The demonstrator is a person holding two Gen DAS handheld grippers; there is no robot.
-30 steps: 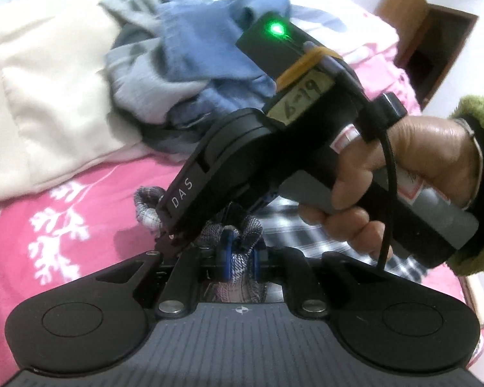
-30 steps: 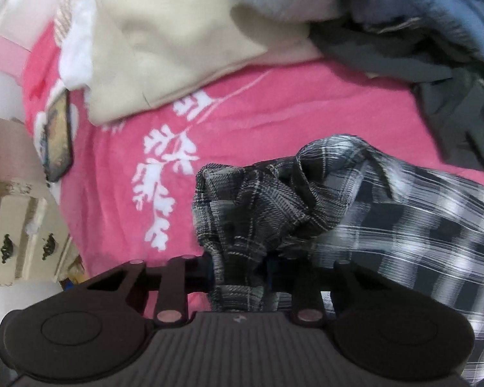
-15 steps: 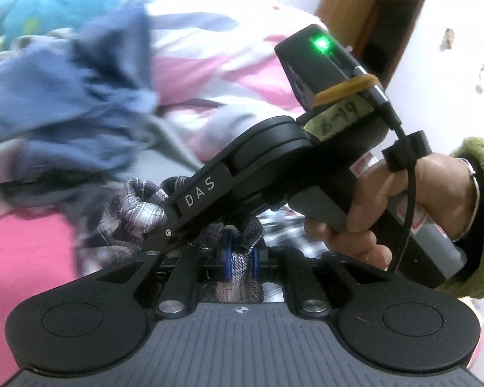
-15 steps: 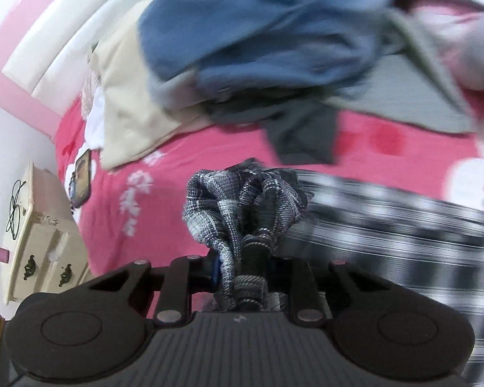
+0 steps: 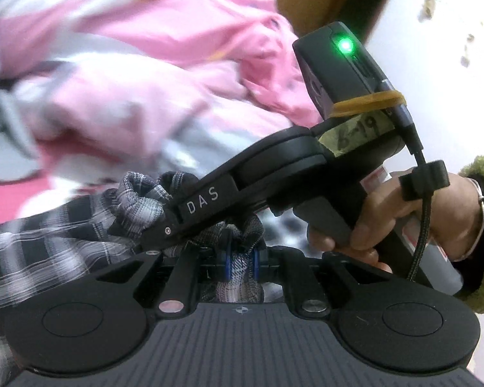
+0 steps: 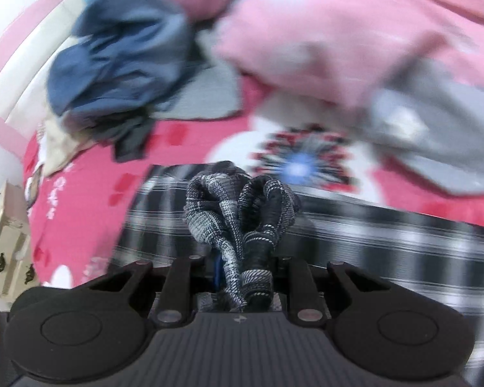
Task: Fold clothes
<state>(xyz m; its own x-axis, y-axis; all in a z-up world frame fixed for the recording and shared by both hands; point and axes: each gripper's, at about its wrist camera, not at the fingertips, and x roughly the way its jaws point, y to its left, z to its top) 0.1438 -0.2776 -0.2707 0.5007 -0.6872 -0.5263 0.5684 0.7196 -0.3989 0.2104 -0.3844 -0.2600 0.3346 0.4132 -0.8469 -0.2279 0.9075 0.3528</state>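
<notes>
Both sets of fingers pinch the shirt (image 6: 242,213) in bunched wads above the bed (image 6: 90,193). A wad could slip, and the shirt would drop crooked.

My fingers (image 6: 218,266) are mostly buried in the bunched plaid shirt (image 6: 242,213), which streaks into blur and runs off the right edge. The pink bedding (image 5: 138,74) and the blue clothes (image 6: 119,61) behind are smeared; their folds are unreadable.
</notes>
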